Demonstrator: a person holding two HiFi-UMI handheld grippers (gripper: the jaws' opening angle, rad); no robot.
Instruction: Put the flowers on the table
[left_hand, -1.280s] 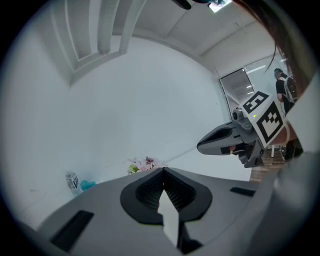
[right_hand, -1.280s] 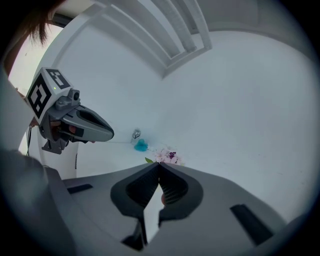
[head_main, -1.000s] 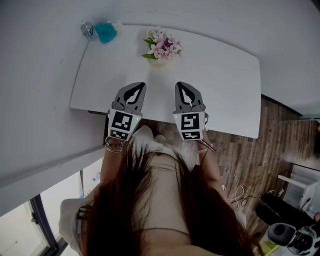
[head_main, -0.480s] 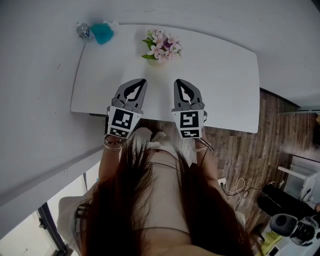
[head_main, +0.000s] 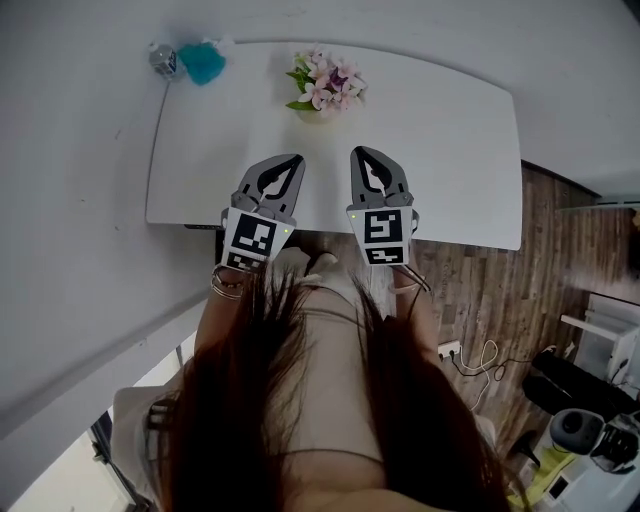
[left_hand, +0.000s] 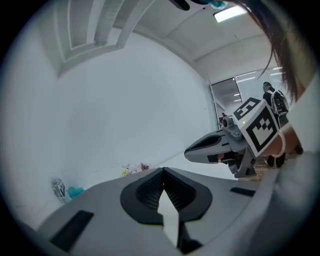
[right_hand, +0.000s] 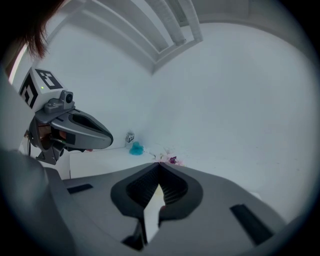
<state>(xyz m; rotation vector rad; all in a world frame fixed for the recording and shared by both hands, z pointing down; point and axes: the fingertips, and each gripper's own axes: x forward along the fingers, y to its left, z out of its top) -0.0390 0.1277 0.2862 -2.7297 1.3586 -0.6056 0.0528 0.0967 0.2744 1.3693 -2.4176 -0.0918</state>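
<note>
A small bunch of pink and purple flowers (head_main: 326, 83) with green leaves stands at the far edge of the white table (head_main: 450, 140), close to the wall. It shows small in the left gripper view as flowers (left_hand: 134, 168) and in the right gripper view as flowers (right_hand: 171, 160), just past each gripper's tips. My left gripper (head_main: 291, 160) and right gripper (head_main: 362, 153) hover side by side over the near half of the table, tips pointing at the flowers, well short of them. Both are shut and hold nothing.
A small water bottle (head_main: 162, 59) and a teal object (head_main: 203, 62) sit at the table's far left corner. A white wall runs along the left and far sides. Wood floor (head_main: 510, 290) lies to the right, with cables and equipment (head_main: 590, 440) at the lower right.
Both grippers have shifted slightly forward and to the right over the table. The view has tilted a little. Their jaws stay shut.
</note>
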